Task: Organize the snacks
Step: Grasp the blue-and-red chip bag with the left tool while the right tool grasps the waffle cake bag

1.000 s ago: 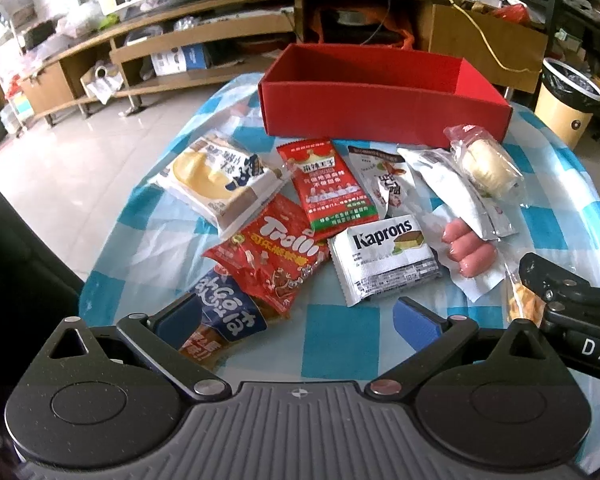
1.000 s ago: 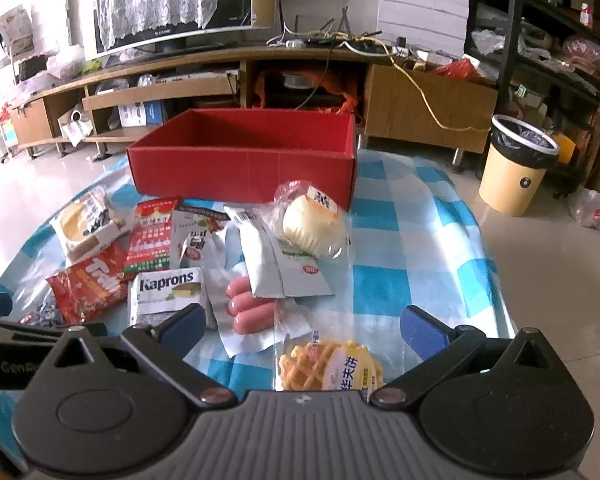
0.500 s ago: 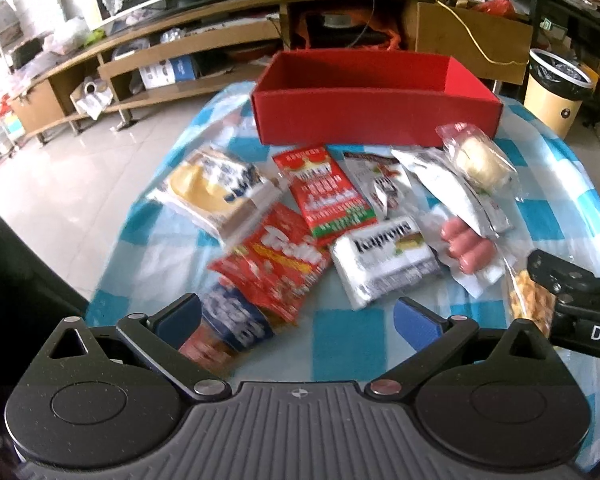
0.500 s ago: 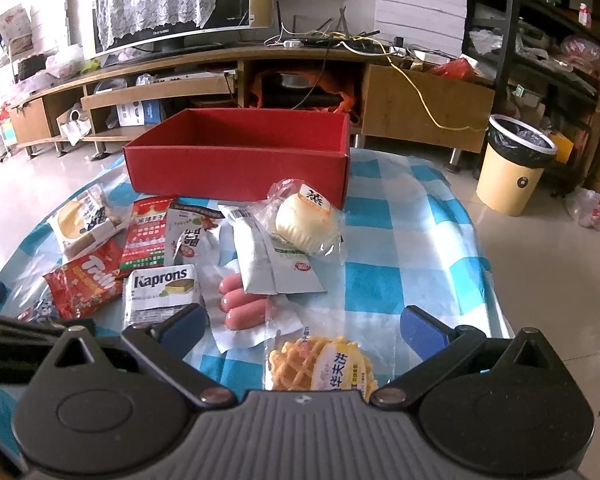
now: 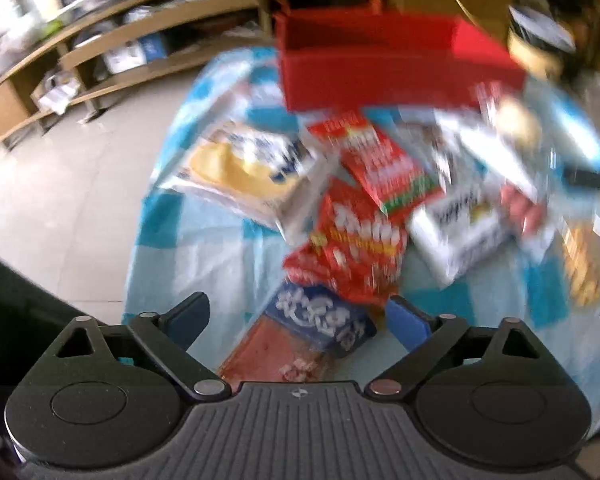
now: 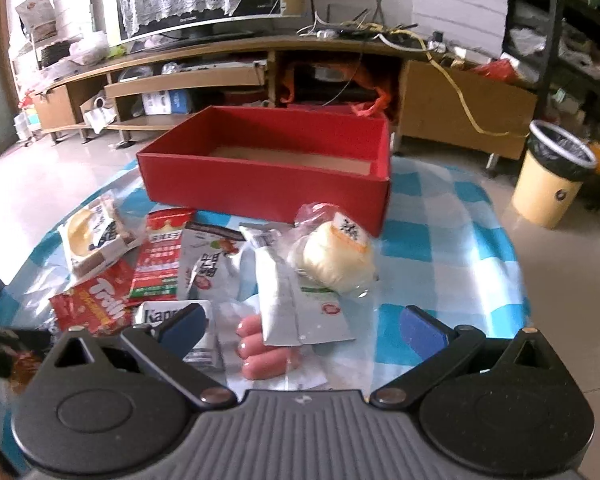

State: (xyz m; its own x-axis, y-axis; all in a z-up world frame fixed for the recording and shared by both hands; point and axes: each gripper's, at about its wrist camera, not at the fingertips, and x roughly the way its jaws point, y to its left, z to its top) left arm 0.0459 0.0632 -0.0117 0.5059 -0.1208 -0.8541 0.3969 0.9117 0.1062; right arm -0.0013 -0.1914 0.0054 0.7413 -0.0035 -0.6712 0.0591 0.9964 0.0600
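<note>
Left gripper (image 5: 298, 316) has its jaws spread wide, nothing held, with a blue-and-red snack packet (image 5: 316, 332) lying right between the fingers; that view is pretty smeared. Right gripper (image 6: 304, 326) is wide open too and empty, hovering over the pack of pink sausages (image 6: 260, 350) and the white Kaprons packet (image 6: 180, 320). Just past those sit the red Trolli bag (image 6: 96, 304), a white sachet (image 6: 292, 292) and a wrapped bun (image 6: 336, 256). Farthest back on the blue-checked tablecloth (image 6: 440, 216) is the open red box (image 6: 268, 184).

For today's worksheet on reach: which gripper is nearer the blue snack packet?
Left. The left gripper has the blue snack packet between its open fingers; the right gripper hangs over the sausages, farther right.
</note>
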